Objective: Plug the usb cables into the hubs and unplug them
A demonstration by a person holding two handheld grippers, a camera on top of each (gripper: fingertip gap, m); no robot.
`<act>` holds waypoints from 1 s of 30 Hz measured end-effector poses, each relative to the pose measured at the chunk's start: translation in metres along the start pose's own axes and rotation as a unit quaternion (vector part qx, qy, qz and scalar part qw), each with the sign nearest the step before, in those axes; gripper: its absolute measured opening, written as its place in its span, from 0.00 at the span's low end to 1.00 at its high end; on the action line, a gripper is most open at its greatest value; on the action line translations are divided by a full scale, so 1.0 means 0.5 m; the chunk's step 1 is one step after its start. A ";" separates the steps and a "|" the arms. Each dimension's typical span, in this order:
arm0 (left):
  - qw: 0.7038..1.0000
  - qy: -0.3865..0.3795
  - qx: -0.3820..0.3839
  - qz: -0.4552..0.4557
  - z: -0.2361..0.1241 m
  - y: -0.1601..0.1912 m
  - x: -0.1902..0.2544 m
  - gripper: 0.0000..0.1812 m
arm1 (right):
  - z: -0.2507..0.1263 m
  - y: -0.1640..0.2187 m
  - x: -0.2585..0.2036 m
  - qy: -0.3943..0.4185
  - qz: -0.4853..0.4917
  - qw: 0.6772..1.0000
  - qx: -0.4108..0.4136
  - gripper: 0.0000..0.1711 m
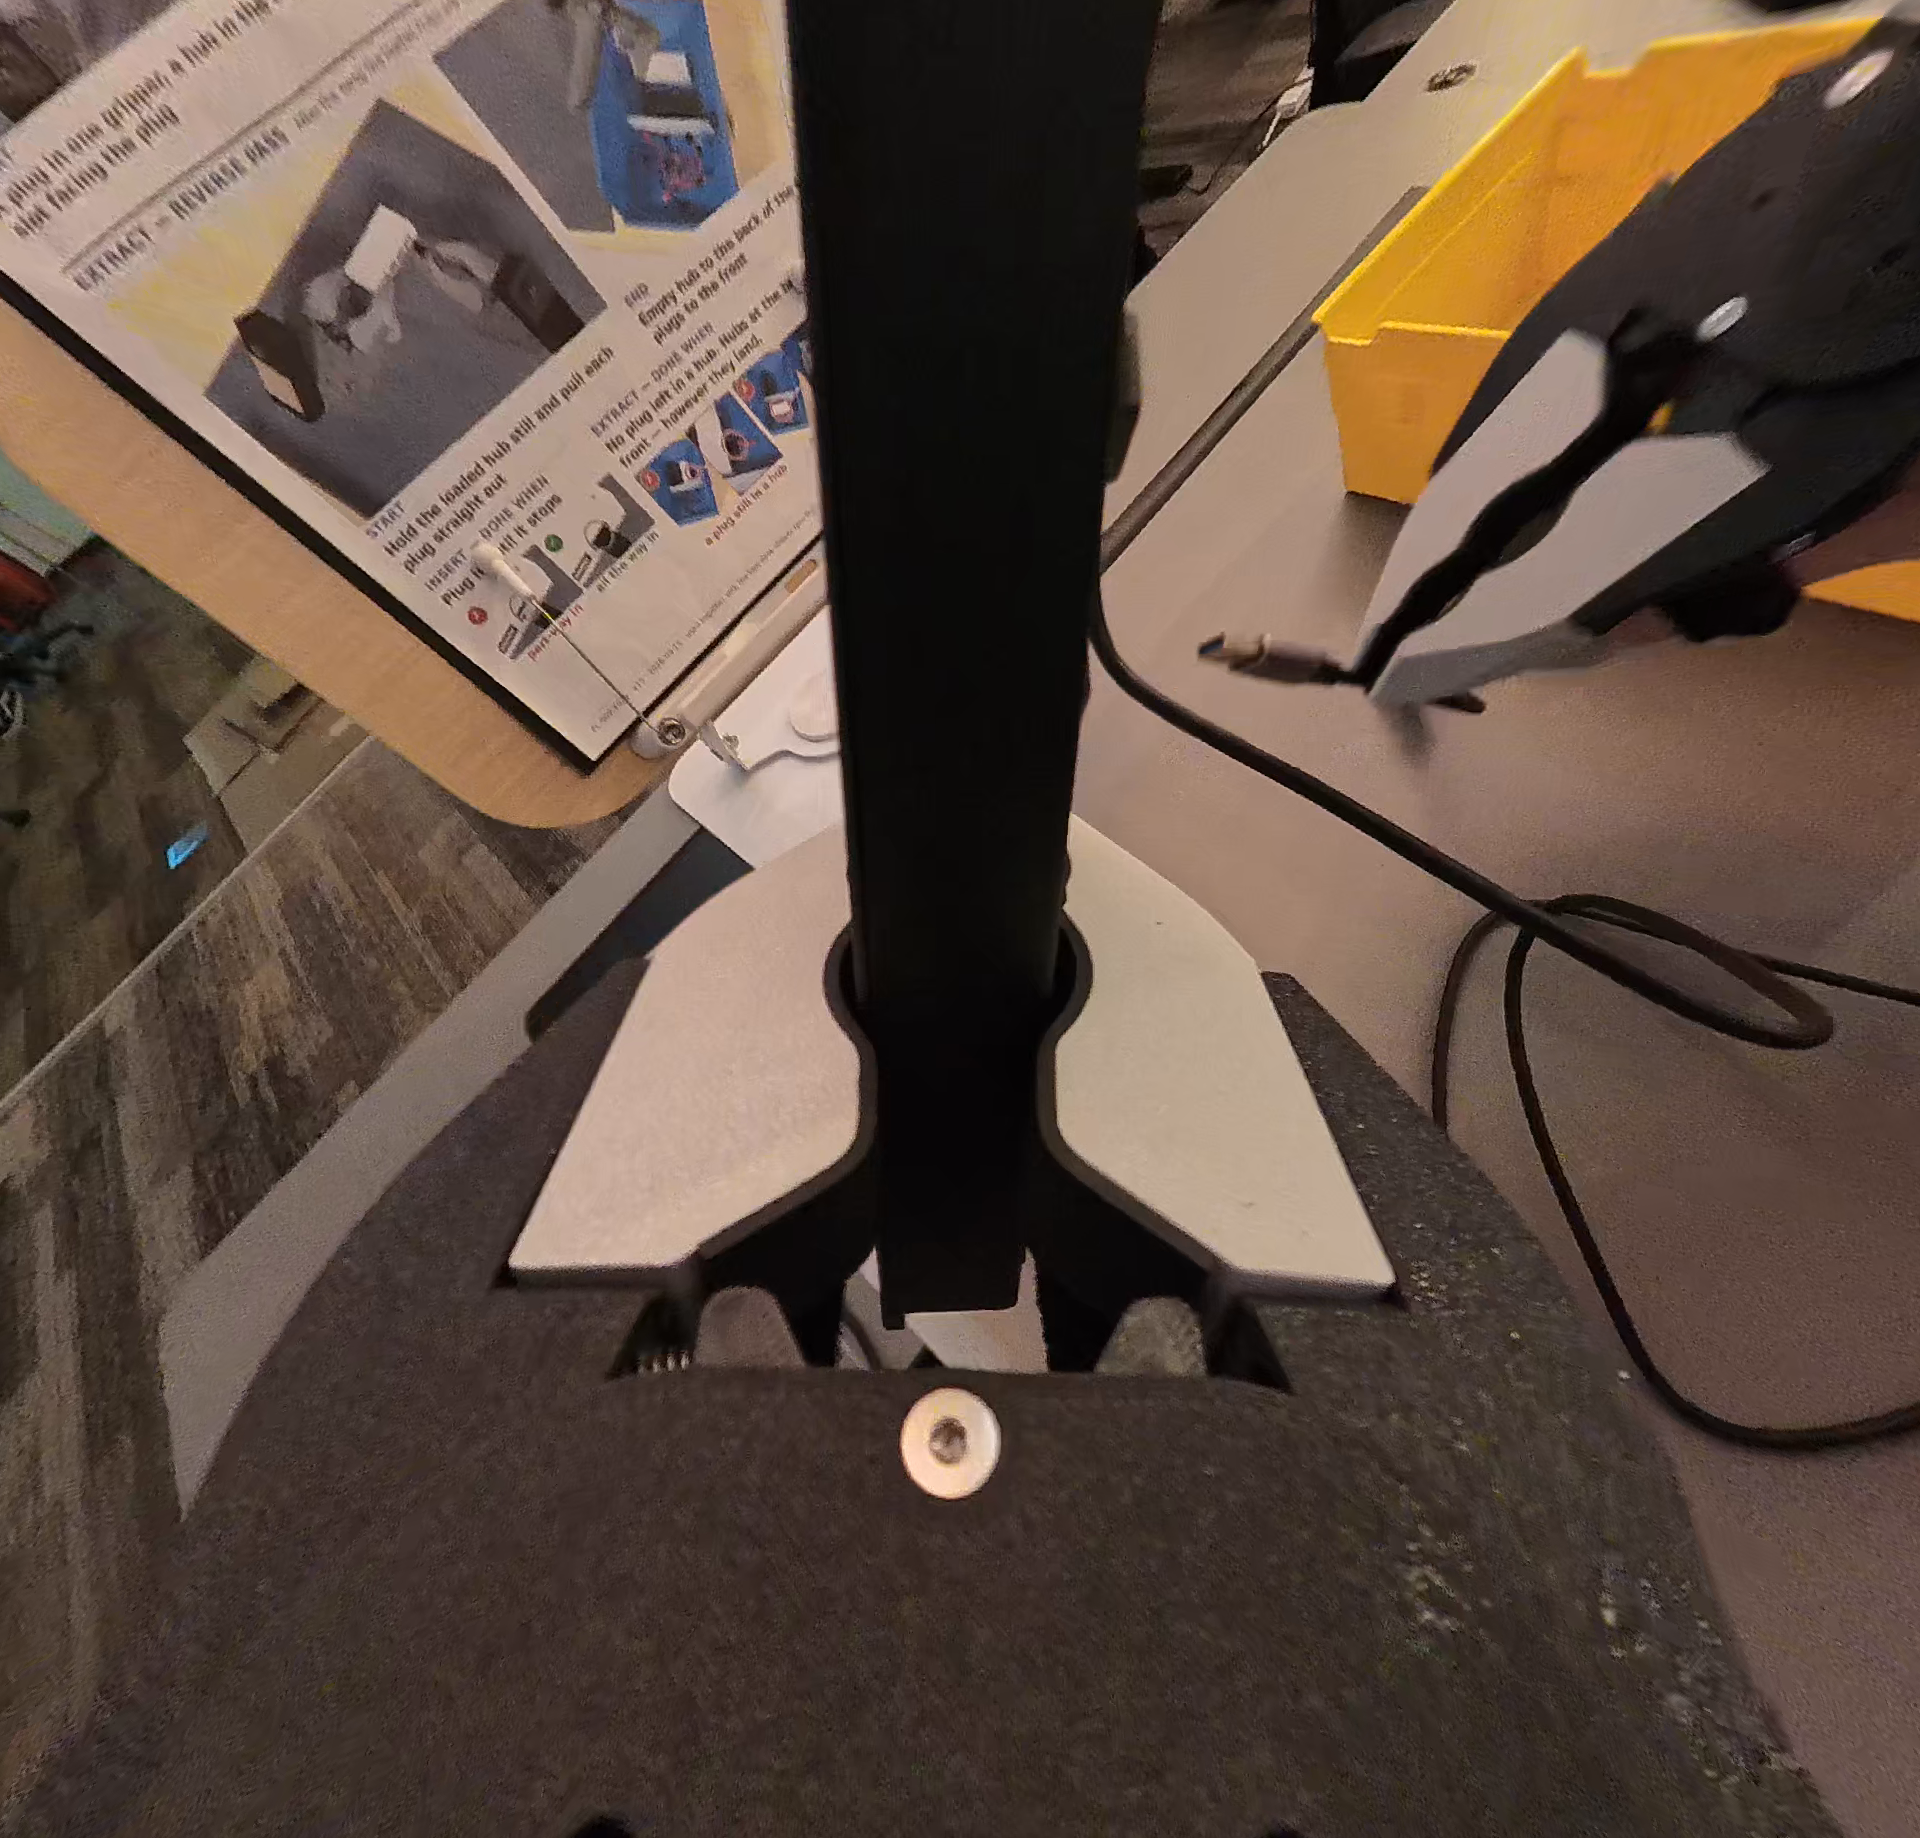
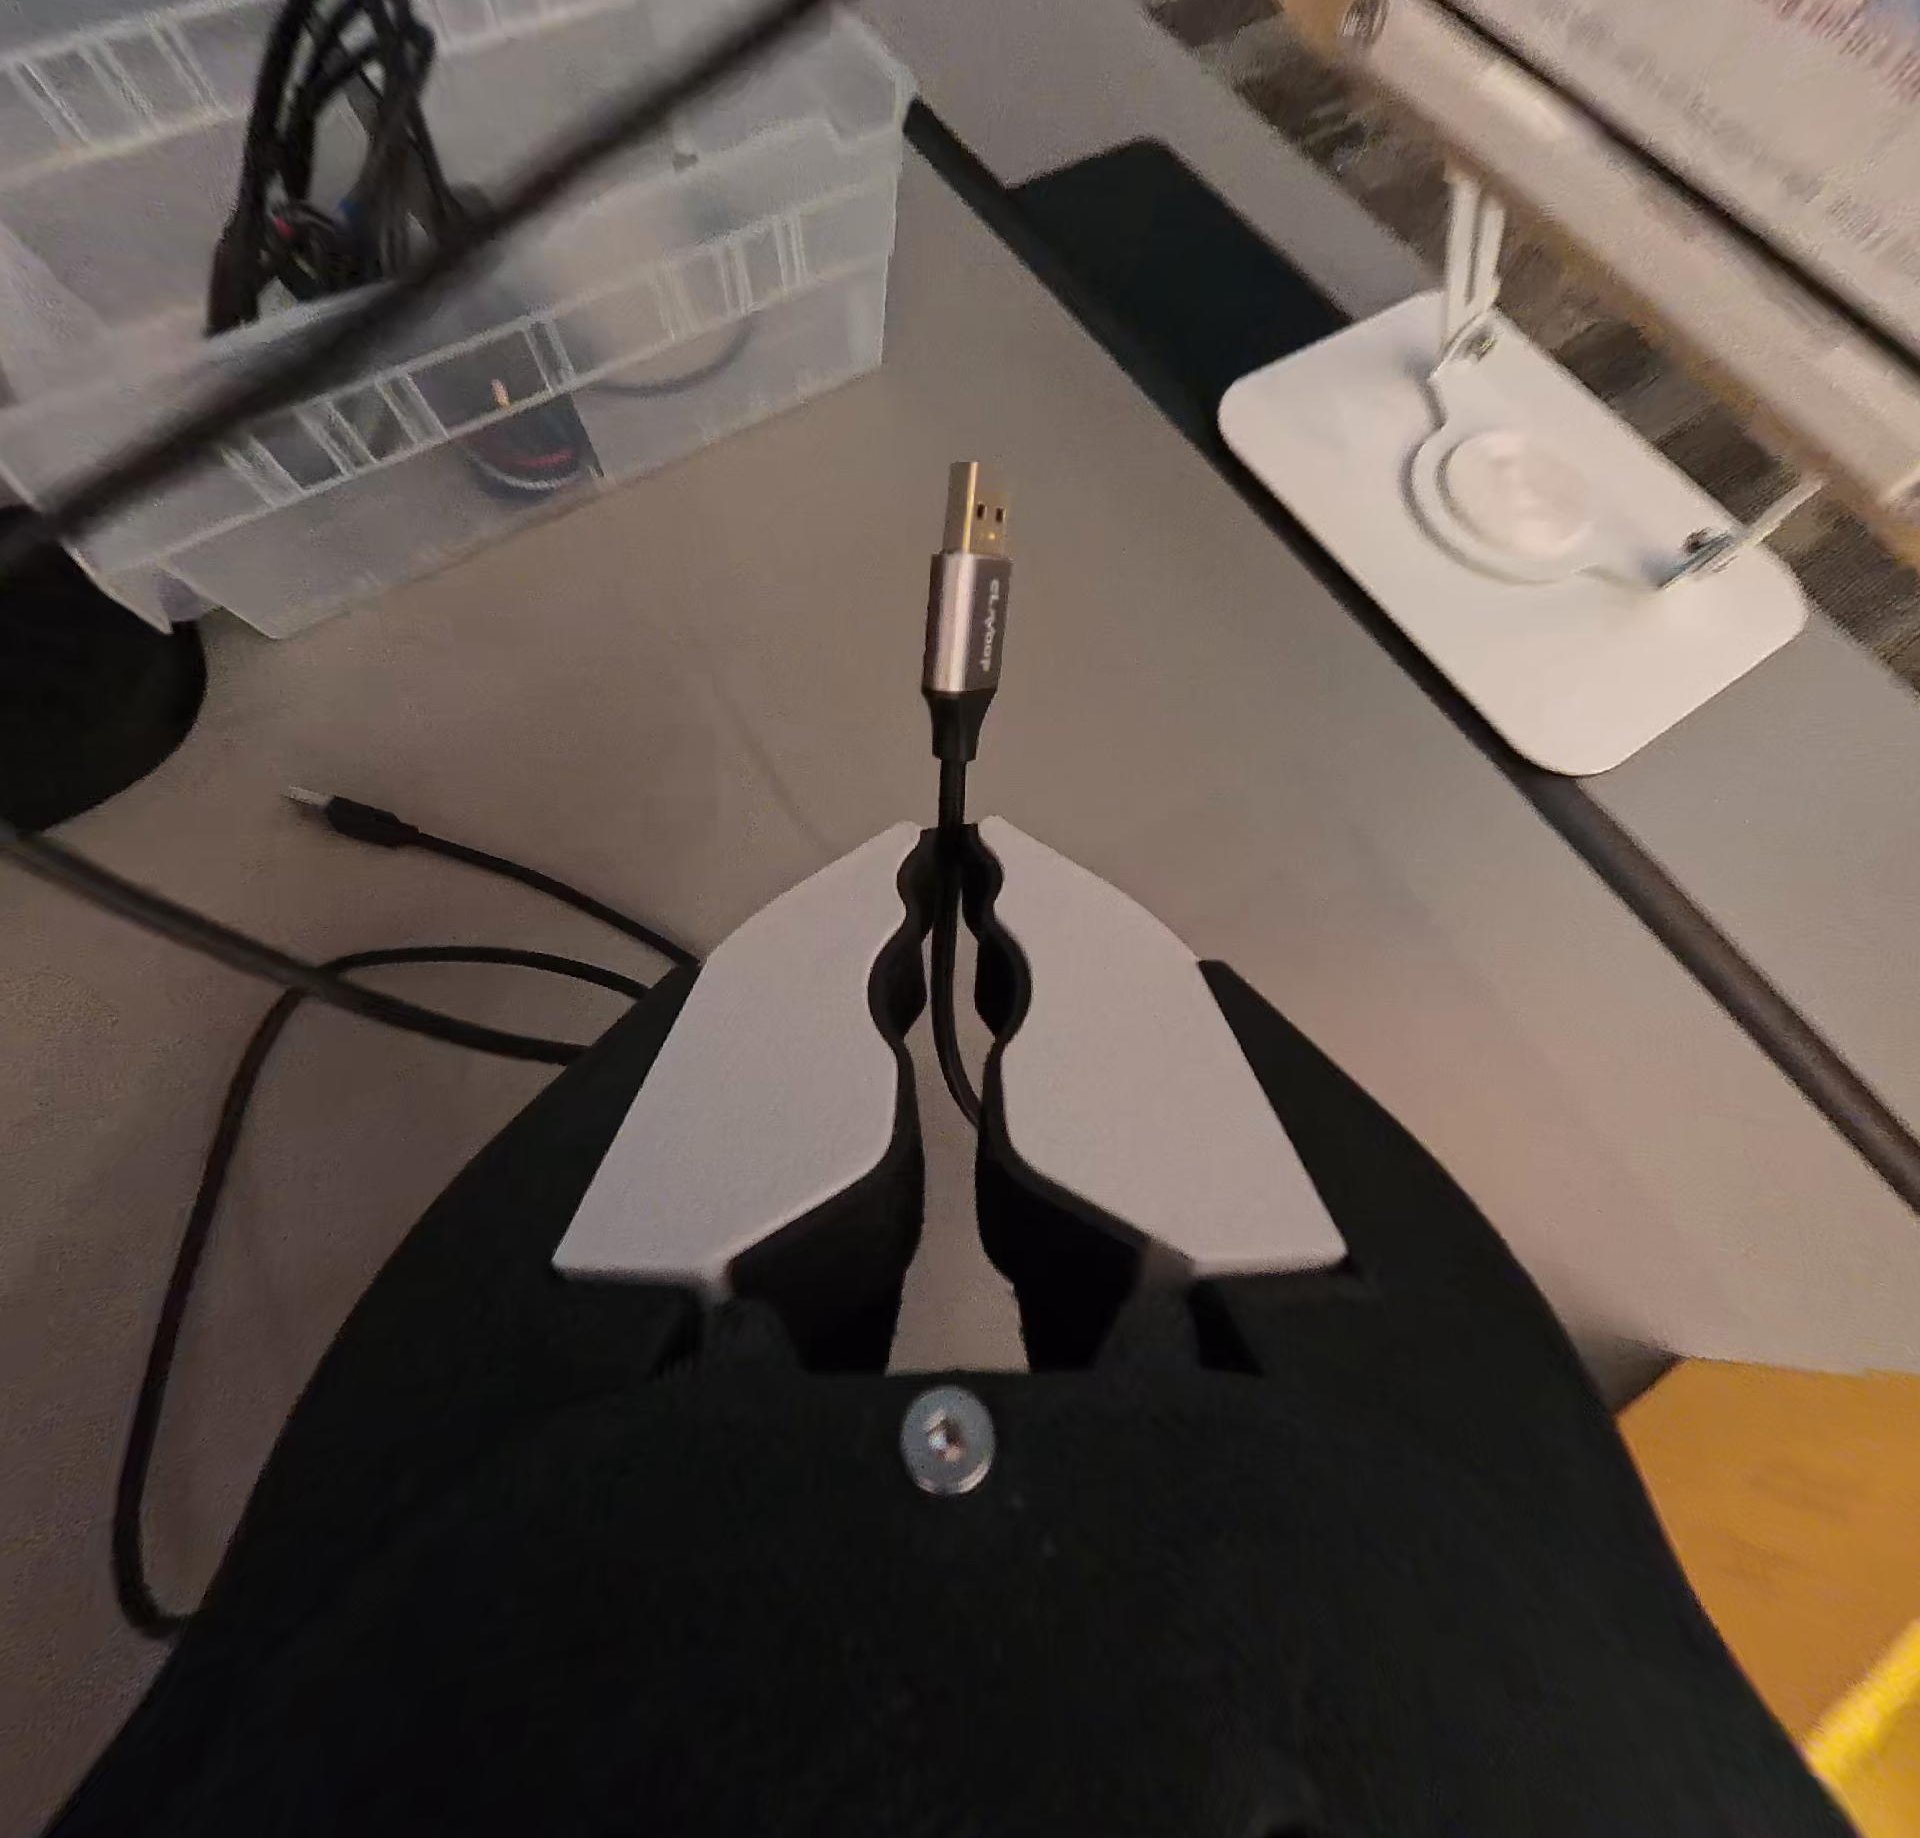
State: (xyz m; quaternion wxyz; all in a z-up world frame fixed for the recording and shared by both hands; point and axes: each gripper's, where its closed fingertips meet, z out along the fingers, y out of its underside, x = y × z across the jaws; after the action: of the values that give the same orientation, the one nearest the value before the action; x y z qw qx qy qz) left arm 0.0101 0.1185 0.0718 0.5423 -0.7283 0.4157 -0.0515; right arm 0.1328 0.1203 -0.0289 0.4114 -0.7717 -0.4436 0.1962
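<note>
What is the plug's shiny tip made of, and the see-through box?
The USB plug: tip looks like bare metal, bright and reflective; its grey sleeve seems brushed metal, perhaps aluminium. The clear box looks like moulded plastic, translucent and ribbed, since cables show through it.

Black hub [image 1: 961, 541], silver-and-black USB plug [image 2: 966, 625], yellow bin [image 1: 1455, 261], grey table [image 2: 727, 697].

The grey table [image 2: 727, 708] carries a clear plastic bin [image 2: 499, 261] holding bundled black cables, a white stand base [image 2: 1538, 666] near its edge, a yellow bin [image 1: 1475, 261], and loose black cable [image 1: 1621, 1113] looping across its surface, one small plug [image 2: 353, 817] lying flat.
</note>
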 end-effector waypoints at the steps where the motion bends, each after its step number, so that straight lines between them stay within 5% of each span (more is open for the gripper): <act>1: 1.000 -0.001 -0.007 -0.002 0.009 0.005 0.002 0.14 | -0.015 -0.012 -0.003 0.006 -0.008 1.000 0.006 0.03; 14: 0.997 -0.008 -0.073 -0.032 0.087 0.036 0.043 0.14 | -0.118 -0.082 -0.050 0.099 -0.110 0.989 0.001 0.03; 30: 0.991 0.050 -0.107 -0.068 0.158 0.051 0.145 0.14 | -0.119 -0.026 -0.024 0.152 -0.124 0.975 -0.106 0.03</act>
State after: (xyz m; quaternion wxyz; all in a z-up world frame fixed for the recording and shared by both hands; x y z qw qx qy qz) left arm 0.0849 0.1281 -0.0087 0.4354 -0.8049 0.3951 -0.0798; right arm 0.1593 0.0861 0.0156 0.4109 -0.7708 -0.4862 -0.0244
